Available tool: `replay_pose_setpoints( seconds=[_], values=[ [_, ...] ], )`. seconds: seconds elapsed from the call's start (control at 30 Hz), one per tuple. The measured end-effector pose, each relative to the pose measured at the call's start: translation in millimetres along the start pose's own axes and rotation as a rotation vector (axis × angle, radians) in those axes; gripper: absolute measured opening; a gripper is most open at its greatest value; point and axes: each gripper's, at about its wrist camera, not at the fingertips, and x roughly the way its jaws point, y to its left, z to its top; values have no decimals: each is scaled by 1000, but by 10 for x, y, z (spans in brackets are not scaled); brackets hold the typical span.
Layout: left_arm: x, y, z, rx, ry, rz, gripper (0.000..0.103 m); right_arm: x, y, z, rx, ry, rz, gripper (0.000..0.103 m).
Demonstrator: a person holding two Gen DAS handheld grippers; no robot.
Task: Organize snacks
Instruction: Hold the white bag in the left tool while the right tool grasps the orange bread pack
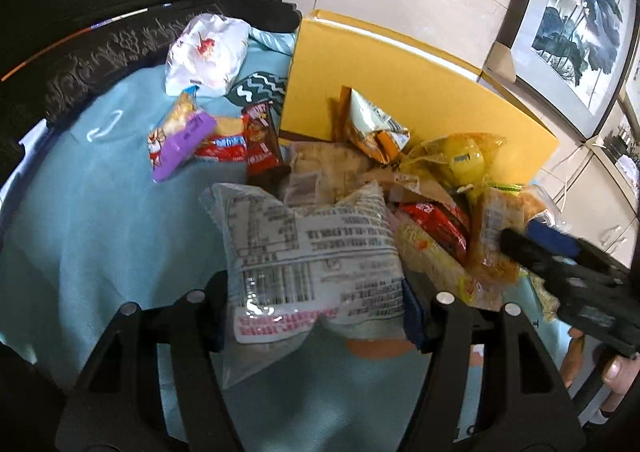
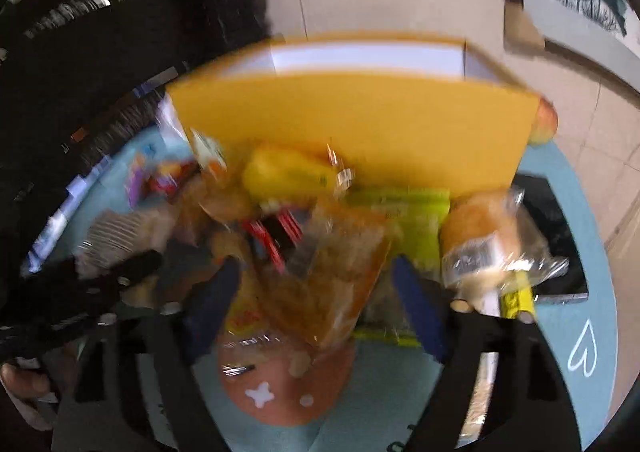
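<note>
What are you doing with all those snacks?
A person holding a gripper in each hand is sorting snacks piled on a blue cloth in front of a yellow box. The left gripper is clamped on a white printed packet. The right gripper has its jaws around an orange-brown clear packet in the pile; the blur hides whether they grip it.
</note>
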Motion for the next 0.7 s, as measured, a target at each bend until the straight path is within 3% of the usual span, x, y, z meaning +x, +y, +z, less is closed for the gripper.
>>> replay_pose_setpoints(
  seconds=[0.07, 0.2, 0.27, 0.33, 0.5, 0.7],
  values=[
    [32, 28, -11, -8, 1, -10, 65, 149, -31, -8, 33, 54, -34, 73],
    [134, 64, -33, -21, 28, -40, 65, 198, -4, 42, 45, 27, -84, 73],
    [167, 81, -23, -35, 35, -70, 65, 237, 66, 56, 13, 10, -136, 60],
    [199, 99, -21, -44, 48, -93, 65, 276, 117, 47, -37, 2, -170, 57],
    [230, 107, -6, -48, 58, -98, 65, 162, -74, 58, 67, 9, -98, 52],
    [171, 35, -16, -12, 36, -76, 65, -228, -229, 21, 142, -49, 3, 50]
  ],
)
